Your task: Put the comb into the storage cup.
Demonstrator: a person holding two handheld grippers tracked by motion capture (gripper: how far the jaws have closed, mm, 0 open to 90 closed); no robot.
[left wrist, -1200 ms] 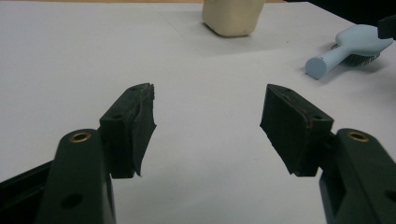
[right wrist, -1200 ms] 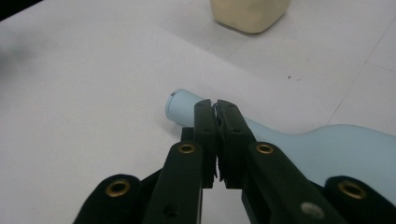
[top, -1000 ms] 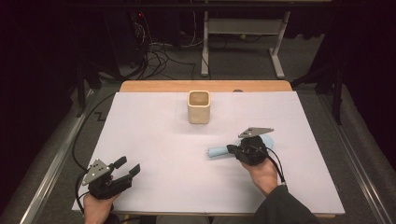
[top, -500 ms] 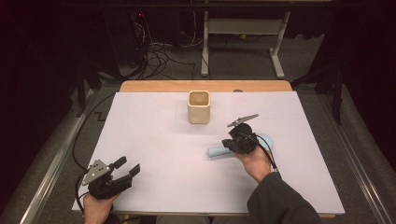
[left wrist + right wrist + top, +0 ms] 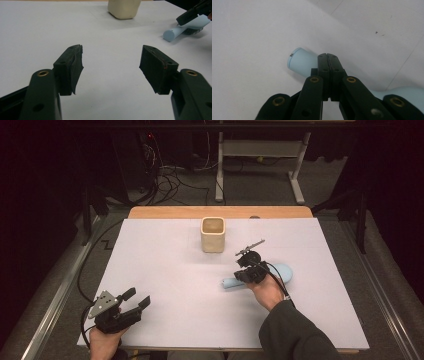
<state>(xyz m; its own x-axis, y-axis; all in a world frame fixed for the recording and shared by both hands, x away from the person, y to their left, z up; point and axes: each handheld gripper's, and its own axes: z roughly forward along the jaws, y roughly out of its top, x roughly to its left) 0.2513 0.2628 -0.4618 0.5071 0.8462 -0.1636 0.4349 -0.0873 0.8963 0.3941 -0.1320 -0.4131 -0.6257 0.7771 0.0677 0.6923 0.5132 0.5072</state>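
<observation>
Blue brush (image 5: 300,62) under closed right claw (image 5: 328,56), perhaps touching

**Right gripper over pale blue handle**

Right gripper (image 5: 328,57) rises from the bottom edge, its 2 black jaws pressed flat together, nothing between them. Brass rivets on the jaw arms. Directly behind the jaw tips lies a pale blue tool (image 5: 299,62): its round, flat-ended handle sticks out left of the jaws, and a wider blue part shows at lower right of them. Whether the jaws touch it is unclear. All on a white table (image 5: 249,30), dark specks at upper right of the jaws.
</observation>
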